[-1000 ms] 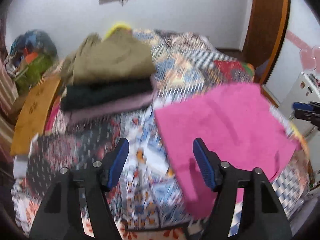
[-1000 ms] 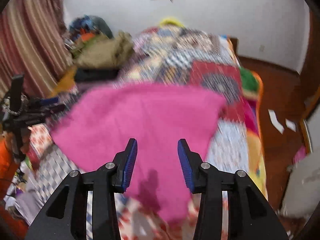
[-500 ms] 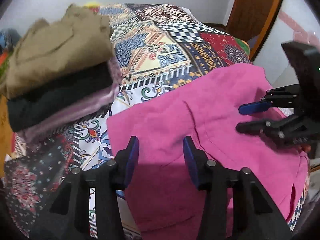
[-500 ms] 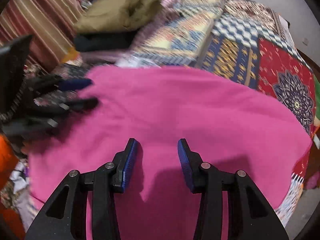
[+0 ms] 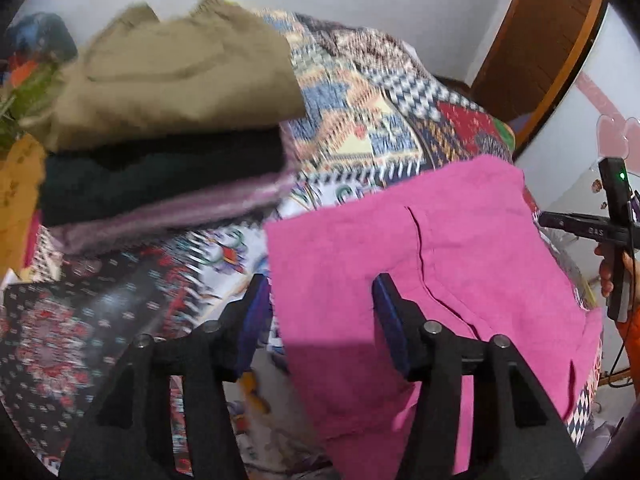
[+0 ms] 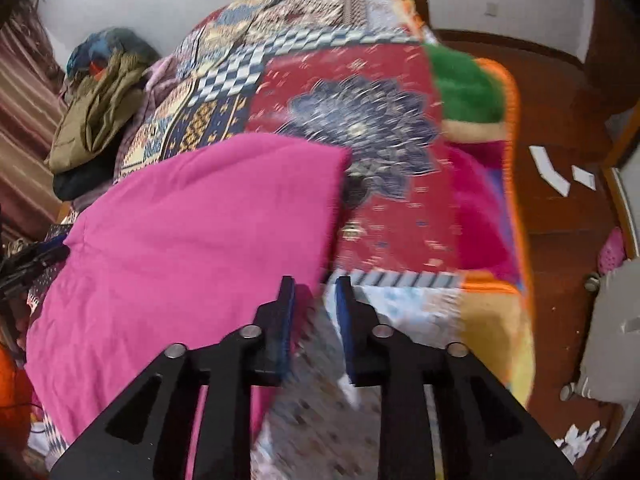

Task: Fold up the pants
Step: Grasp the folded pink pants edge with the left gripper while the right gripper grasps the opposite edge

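Note:
The folded pink pants (image 5: pixel 432 264) lie flat on the patterned bedspread (image 5: pixel 360 120). My left gripper (image 5: pixel 320 312) is open, with the pants' near left edge between its fingers and nothing gripped. In the right wrist view the pants (image 6: pixel 192 240) fill the left half. My right gripper (image 6: pixel 314 304) is open with a narrow gap, at the pants' right edge, and holds nothing. The right gripper also shows at the far right of the left wrist view (image 5: pixel 580 226).
A stack of folded clothes (image 5: pixel 168 120), olive on top, then black and mauve, sits on the bed's left side. A wooden door (image 5: pixel 540 32) stands at the back right. White paper scraps (image 6: pixel 556 168) lie on the brown floor beside the bed.
Both grippers have pulled back from over the pants. The left one swung left toward the clothes stack and opened wider. The right one moved to the pants' right edge and narrowed.

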